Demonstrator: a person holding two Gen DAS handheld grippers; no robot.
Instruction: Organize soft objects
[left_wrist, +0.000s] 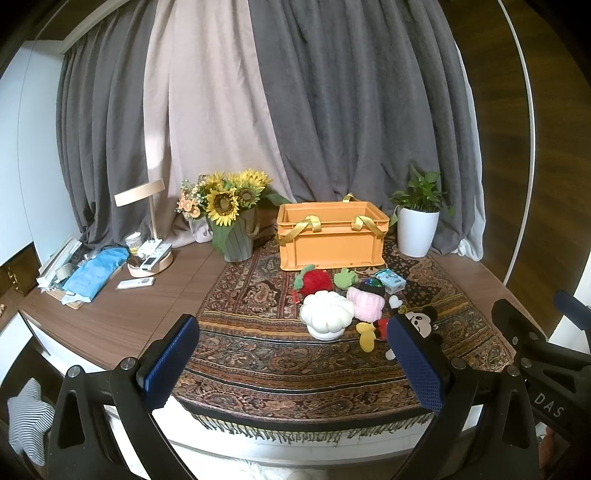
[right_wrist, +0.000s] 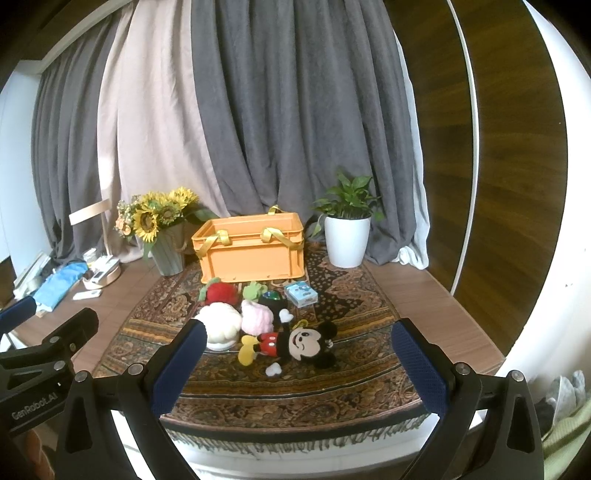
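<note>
Approaching: both claws, left claw (left_wrist: 291, 354) and right claw (right_wrist: 295, 363), gape empty; take the near mouse plush doll (right_wrist: 291, 343) by its body, then lift to the far orange plastic crate (right_wrist: 251, 247).

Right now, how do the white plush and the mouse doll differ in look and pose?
The white plush is one pale colour and round like a pumpkin; the mouse doll is black, red and yellow with limbs. The white plush sits compact on its base; the mouse doll lies stretched out on its back. Both rest on the patterned rug, in front of the orange crate.

Soft toys (right_wrist: 258, 325) on rug (right_wrist: 351, 384), before crate (right_wrist: 255, 254).
</note>
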